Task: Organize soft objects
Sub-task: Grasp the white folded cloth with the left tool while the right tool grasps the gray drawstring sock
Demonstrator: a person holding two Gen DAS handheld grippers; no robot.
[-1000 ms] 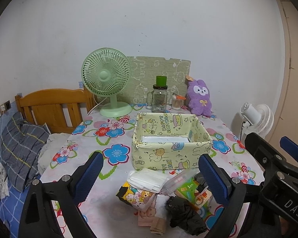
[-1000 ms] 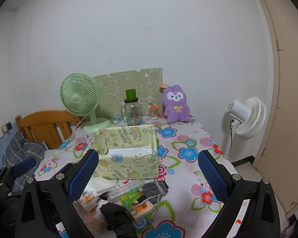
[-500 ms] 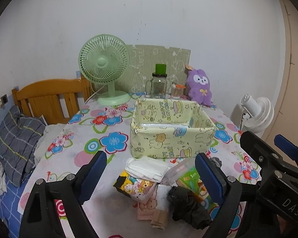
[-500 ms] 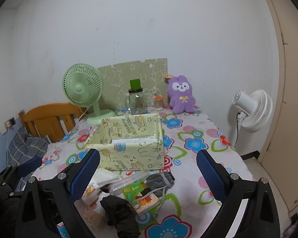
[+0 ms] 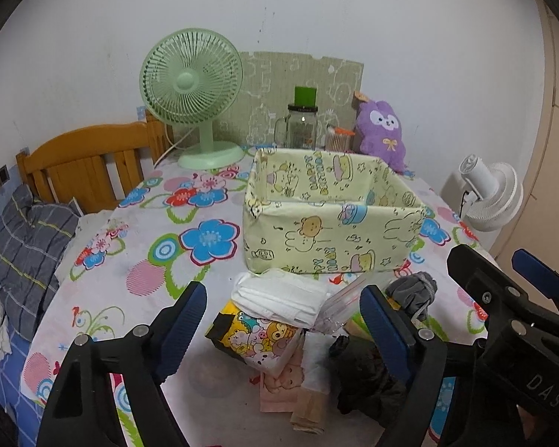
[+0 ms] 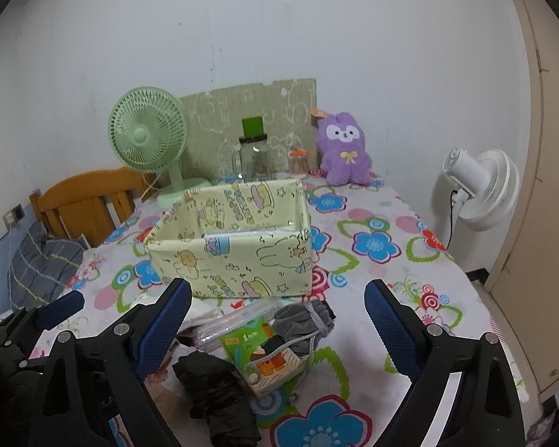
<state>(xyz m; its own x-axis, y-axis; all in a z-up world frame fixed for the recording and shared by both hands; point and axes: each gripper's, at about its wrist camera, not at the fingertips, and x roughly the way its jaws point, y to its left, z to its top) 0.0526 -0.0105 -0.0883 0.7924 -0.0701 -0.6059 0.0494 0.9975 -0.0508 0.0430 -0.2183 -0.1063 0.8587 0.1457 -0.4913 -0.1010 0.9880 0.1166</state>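
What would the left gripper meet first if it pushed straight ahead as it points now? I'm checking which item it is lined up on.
Most likely the white folded cloth atop the pile, centred between the open left gripper fingers, just ahead of the yellow fabric box. Depth is unclear, so it could meet the cartoon-print packet below instead.

Both grippers drawn nearer the bench, left gripper (image 5: 283, 320) now low over the white folded cloth (image 5: 279, 296), yellow box (image 5: 331, 219) larger mid-frame, right gripper (image 6: 277, 318) closer above the grey pouch (image 6: 303, 318), jaws unchanged
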